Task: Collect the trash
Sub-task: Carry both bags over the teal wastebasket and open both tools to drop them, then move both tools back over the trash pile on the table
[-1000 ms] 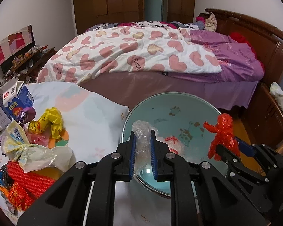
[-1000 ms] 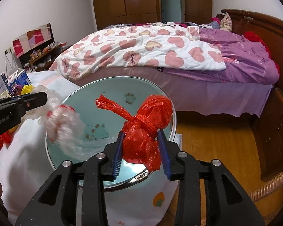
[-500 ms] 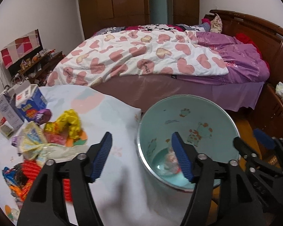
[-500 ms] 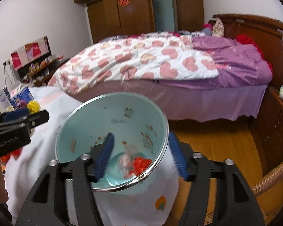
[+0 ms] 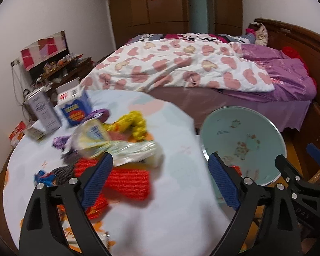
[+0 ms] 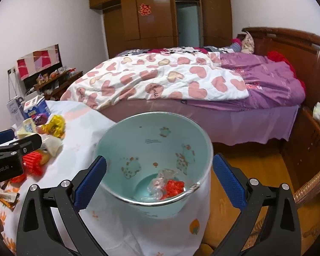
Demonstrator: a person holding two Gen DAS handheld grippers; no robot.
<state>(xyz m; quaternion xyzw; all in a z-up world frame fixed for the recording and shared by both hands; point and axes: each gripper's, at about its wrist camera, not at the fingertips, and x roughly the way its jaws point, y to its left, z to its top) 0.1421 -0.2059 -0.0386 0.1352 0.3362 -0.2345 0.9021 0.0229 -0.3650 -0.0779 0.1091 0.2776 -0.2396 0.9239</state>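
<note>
A pale green trash bin (image 6: pixel 160 128) (image 5: pixel 245 128) stands beside the table. A red bag (image 6: pixel 173 188) and a clear plastic bag (image 6: pixel 157 185) lie at its bottom. My right gripper (image 6: pixel 160 181) is open and empty above the bin's near rim. My left gripper (image 5: pixel 160 181) is open and empty above the table. On the table lie a red mesh wrapper (image 5: pixel 125 180), a pale plastic bag (image 5: pixel 117 149), a yellow bag (image 5: pixel 134 123) and a purple wrapper (image 5: pixel 60 141).
A blue carton (image 5: pixel 74 104) and a grey carton (image 5: pixel 43 111) stand at the table's far left. A bed with a heart-pattern quilt (image 5: pixel 181 68) lies behind. A wicker chair (image 6: pixel 309 183) and wooden floor (image 6: pixel 256 162) are right of the bin.
Both grippers opened and dropped the clear bag and the red bag into the bin. The left gripper has since swung left over the table trash; the right has drawn back.
</note>
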